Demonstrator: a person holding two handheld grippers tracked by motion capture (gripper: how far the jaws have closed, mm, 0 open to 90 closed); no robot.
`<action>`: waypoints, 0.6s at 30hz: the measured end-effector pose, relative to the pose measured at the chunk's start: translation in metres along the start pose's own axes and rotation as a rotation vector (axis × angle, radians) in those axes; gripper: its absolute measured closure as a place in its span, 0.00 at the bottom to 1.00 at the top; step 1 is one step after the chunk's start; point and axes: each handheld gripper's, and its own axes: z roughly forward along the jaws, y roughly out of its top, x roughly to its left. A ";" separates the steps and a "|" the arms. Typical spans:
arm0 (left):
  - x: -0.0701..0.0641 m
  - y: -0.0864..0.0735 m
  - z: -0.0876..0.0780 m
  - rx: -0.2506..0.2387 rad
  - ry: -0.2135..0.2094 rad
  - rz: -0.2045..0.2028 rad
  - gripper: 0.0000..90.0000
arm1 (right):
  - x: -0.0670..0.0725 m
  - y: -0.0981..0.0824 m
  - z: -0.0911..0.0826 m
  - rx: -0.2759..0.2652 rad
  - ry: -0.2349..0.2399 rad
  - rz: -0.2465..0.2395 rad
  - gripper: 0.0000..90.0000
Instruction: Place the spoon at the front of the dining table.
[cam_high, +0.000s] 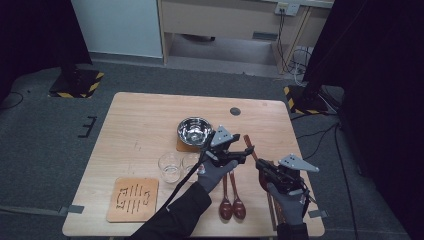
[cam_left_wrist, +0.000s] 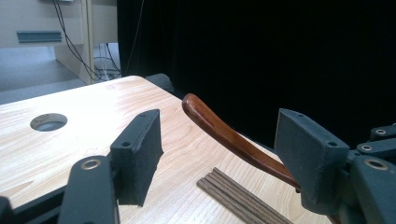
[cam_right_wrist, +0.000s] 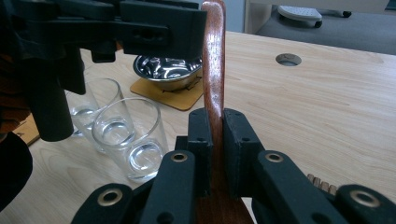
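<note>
Right claw (cam_right_wrist: 212, 140) pinches spoon (cam_right_wrist: 213, 70); left claw (cam_left_wrist: 219, 154), spread around its handle tip, should squeeze squarely before pulling.

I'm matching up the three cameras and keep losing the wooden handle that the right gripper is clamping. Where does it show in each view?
High view: the handle slants up-left from the right gripper, right of centre.
Left gripper view: it curves from centre down to the lower right, between the open jaws.
Right gripper view: it stands upright in the middle, pinched between the jaws.
Shared landmark: the round hole in the table, also seen in the left gripper view and the right gripper view.
</note>
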 end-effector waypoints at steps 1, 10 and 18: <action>0.000 0.000 0.001 0.002 0.000 0.001 0.36 | 0.000 0.000 0.000 0.000 0.001 0.001 0.91; -0.003 -0.003 0.005 0.013 -0.011 -0.009 0.43 | 0.003 0.001 0.000 -0.005 0.011 -0.009 0.91; -0.004 -0.005 0.006 0.021 -0.016 -0.014 0.53 | 0.004 0.001 0.000 -0.010 0.029 -0.007 0.91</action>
